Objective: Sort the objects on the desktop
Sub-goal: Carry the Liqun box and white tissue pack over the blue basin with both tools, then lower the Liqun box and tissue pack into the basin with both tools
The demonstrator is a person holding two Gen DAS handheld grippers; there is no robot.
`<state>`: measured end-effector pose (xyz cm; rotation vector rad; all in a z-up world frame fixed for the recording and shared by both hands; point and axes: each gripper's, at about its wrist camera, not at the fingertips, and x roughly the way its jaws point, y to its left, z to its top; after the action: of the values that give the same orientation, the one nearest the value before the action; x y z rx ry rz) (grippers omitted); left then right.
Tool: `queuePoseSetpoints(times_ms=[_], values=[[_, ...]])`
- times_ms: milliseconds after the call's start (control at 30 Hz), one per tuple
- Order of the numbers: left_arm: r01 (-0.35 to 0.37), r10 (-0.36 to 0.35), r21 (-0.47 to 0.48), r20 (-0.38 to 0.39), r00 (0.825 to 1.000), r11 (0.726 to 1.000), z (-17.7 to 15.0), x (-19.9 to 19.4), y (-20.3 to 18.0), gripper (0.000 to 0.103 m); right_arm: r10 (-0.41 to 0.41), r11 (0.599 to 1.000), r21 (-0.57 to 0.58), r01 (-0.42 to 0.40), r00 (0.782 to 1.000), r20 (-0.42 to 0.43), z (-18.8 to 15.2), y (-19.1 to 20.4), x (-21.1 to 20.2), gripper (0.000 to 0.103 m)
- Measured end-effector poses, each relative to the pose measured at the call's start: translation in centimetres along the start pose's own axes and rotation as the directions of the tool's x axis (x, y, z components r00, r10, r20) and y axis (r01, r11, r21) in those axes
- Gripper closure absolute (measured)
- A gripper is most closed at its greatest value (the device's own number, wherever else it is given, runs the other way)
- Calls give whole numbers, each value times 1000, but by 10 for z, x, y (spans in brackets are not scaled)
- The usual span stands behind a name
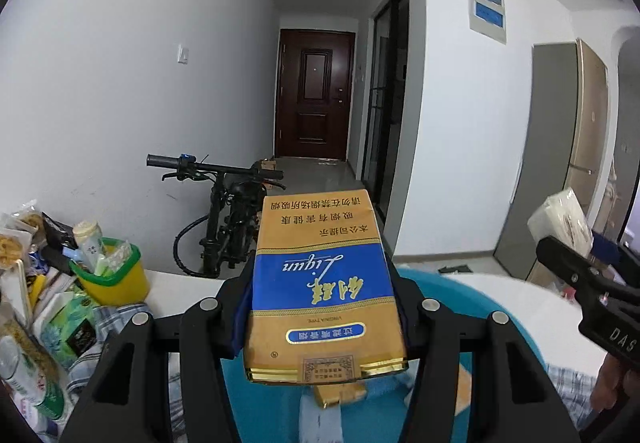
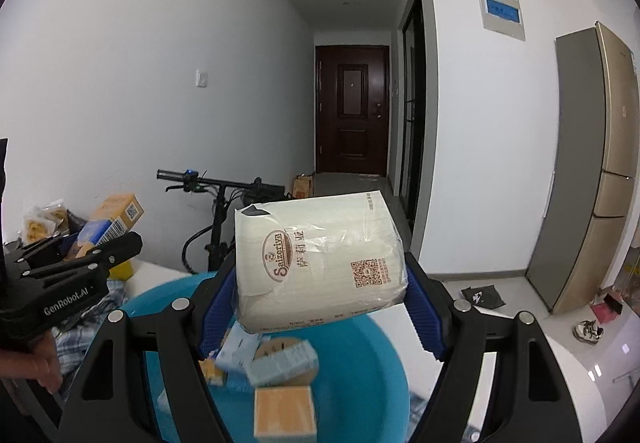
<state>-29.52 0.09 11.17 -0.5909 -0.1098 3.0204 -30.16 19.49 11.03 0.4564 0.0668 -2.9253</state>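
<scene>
Desktop objects are partly sorted: several small boxes already lie in the blue basin [image 2: 360, 355], the left gripper [image 1: 320, 307] clamped on a cigarette carton [image 1: 320, 283] and the right gripper [image 2: 320, 283] on a tissue pack [image 2: 316, 259] hang above it, while clutter [image 1: 60, 283] waits on the table.

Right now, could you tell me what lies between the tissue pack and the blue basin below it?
Only open air: in the right wrist view the tissue pack hangs clear above the basin.
</scene>
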Motion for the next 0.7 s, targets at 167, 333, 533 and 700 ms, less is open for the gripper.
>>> queuePoseSetpoints(times_ms=[167, 333, 533, 700], values=[[-2, 2, -2, 25, 1000, 1000, 11, 12, 4, 46, 0, 1000, -19, 0, 1000, -4, 8, 5, 19, 28], [-20, 19, 37, 25, 1000, 999, 16, 23, 0, 46, 2, 1000, -20, -2, 1000, -15, 12, 5, 32, 28], [1, 7, 86, -97, 995, 996, 14, 48, -7, 46, 55, 998, -25, -59, 987, -151, 9, 4, 55, 28], [45, -27, 46, -322, 946, 998, 9, 86, -3, 46, 107, 994, 1, -111, 956, -272, 2, 0, 76, 28]])
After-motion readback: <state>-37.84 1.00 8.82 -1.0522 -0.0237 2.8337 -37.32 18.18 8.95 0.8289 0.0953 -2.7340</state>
